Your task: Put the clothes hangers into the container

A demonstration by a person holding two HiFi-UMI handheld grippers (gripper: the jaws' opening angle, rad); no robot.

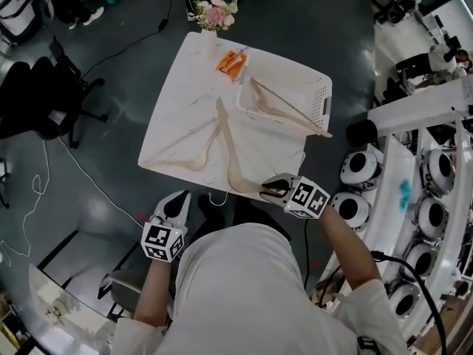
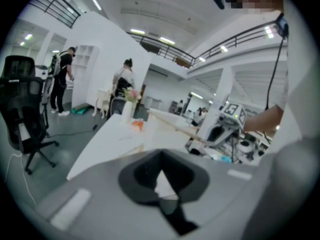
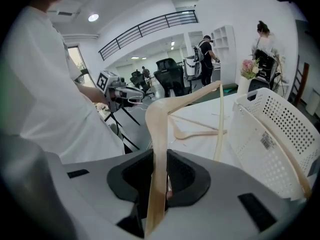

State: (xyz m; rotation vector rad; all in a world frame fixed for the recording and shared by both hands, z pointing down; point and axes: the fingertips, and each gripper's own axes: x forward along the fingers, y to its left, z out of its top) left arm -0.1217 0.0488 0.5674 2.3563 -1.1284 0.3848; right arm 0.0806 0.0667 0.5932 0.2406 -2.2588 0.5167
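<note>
A white perforated basket [image 1: 319,87] [image 3: 270,134] stands on the far right part of the white table [image 1: 177,102], with one wooden hanger [image 1: 288,108] [image 3: 287,159] lying in it. My right gripper [image 1: 275,191] [image 3: 157,184] is shut on one arm of a second wooden hanger [image 1: 229,154] [image 3: 160,134] at the table's near edge; that hanger is lifted, and its other end points toward the basket. A third hanger [image 1: 188,150] [image 3: 200,132] lies flat on the table to the left. My left gripper [image 1: 175,202] [image 2: 162,184] hovers off the near edge with its jaws together and nothing in them.
A vase of flowers [image 1: 214,15] and an orange object [image 1: 231,61] sit at the table's far edge. A white rack of round machines [image 1: 414,183] stands close on the right. A black office chair [image 1: 44,95] and loose cables are on the floor to the left.
</note>
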